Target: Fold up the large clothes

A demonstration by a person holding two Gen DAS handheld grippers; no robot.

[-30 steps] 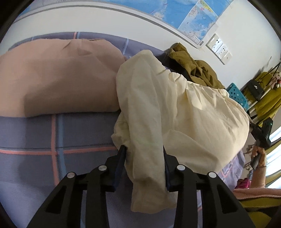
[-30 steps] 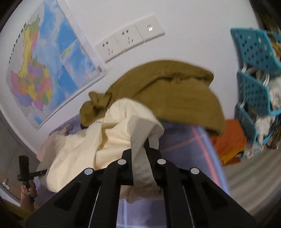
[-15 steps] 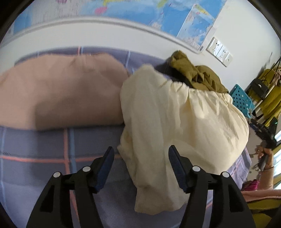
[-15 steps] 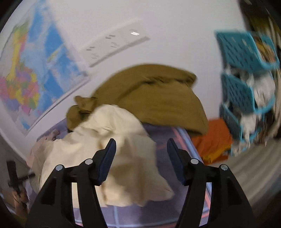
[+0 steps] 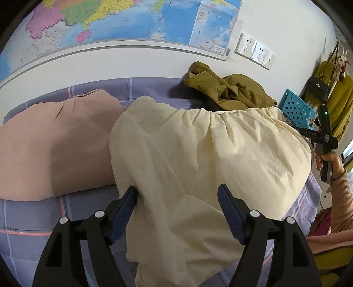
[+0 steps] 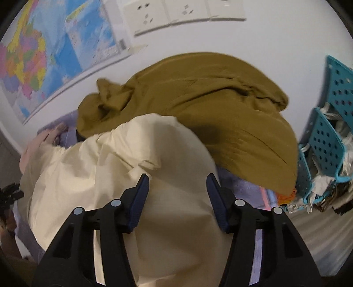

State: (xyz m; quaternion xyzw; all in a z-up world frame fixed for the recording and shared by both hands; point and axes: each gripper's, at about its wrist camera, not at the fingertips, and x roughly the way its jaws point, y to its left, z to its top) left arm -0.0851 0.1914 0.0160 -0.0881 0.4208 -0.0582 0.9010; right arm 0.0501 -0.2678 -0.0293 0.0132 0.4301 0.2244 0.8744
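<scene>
1. The cream garment [image 5: 198, 159] lies in a loose, rumpled heap on the bed [image 5: 30, 223], which wears a lilac sheet crossed by pink and blue lines; one end of the cloth trails toward the near edge.
2. The left gripper [image 5: 177, 194] hangs over that near end with its jaws wide apart, having just been opening; the cloth lies between the blue pads, and no pad presses on it.
3. The right gripper [image 6: 177, 183] stands over the other end of the same garment [image 6: 136, 176], jaws also apart after easing a little closer together; fabric lies under and between them, but is not pinched.
4. Just beside the cream heap on its left, in the left wrist view, rests a folded pink garment [image 5: 53, 143].
5. Behind the heap, against the wall, sits a crumpled olive-brown garment [image 6: 198, 106].
6. A coloured map [image 5: 123, 19] and a row of white sockets [image 5: 254, 51] hang on the wall above.
7. A turquoise perforated rack [image 6: 324, 143] stands past the bed's end.
</scene>
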